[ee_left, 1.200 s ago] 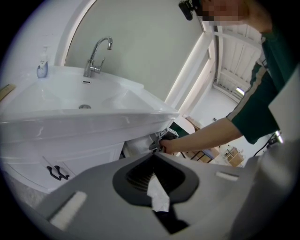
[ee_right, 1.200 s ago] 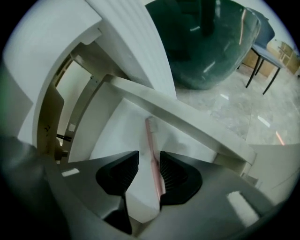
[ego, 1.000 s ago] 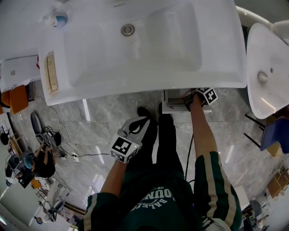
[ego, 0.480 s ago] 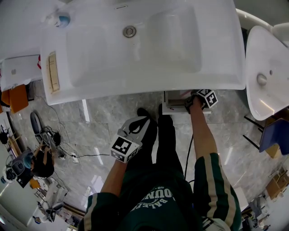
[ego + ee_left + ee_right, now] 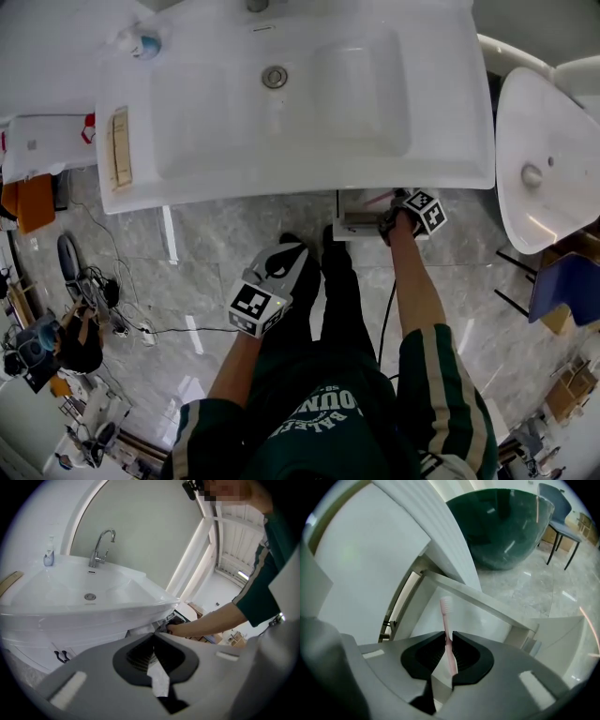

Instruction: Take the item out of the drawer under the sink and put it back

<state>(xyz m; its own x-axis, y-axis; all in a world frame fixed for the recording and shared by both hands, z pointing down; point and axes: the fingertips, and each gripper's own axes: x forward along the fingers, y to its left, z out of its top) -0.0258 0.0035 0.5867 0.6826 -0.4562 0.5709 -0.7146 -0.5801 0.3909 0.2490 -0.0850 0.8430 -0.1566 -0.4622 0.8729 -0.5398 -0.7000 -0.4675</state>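
The pink toothbrush (image 5: 447, 620) is pinched by its handle between the pads, its white-bristled head sticking out ahead of them, just above the open drawer (image 5: 497, 611). The right gripper (image 5: 448, 637) has just been closing its jaws, and now they stand only a sliver apart, clamped on that slim handle. The drawer juts out from under the right end of the white sink (image 5: 450, 141), and the person's right hand is up close to the sink's front edge. Over on the other side, the left gripper (image 5: 153, 638) hangs well apart above the marble floor (image 5: 206, 244). Its jaws are pressed together with nothing between them, pointing toward the sink and its faucet (image 5: 101, 545).
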